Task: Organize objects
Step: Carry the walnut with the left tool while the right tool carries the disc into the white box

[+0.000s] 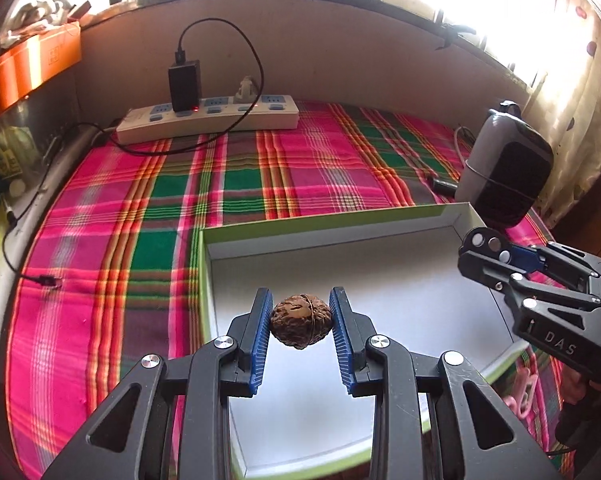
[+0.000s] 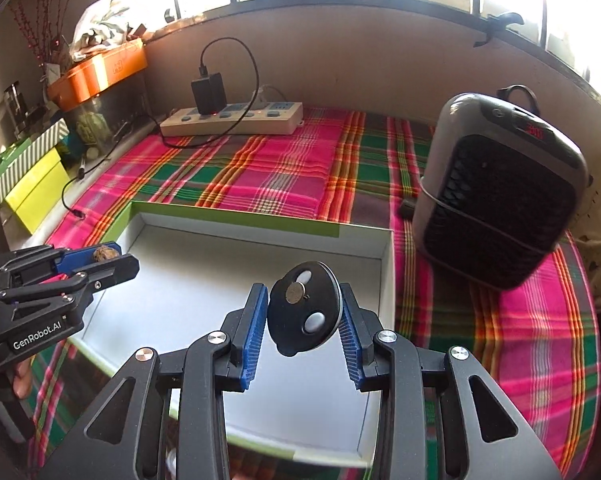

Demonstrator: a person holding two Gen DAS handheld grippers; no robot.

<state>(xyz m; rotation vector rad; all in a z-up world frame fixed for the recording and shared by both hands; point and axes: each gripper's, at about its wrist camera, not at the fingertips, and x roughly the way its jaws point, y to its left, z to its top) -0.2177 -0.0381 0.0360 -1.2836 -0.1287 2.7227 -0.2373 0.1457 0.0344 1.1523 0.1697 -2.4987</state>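
Both grippers loaded above the box (image 1: 380,280).
Left gripper (image 1: 300,320) clamps a walnut (image 1: 300,326); right gripper (image 2: 304,312) pinches a black disc (image 2: 305,314), perhaps a remote.

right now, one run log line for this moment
left claw: shut on walnut | right claw: shut on black disc | both over open box

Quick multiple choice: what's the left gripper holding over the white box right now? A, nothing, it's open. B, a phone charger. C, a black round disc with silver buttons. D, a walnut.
D: the left gripper is shut on a brown wrinkled walnut above the white box, while the black disc sits in the right gripper.
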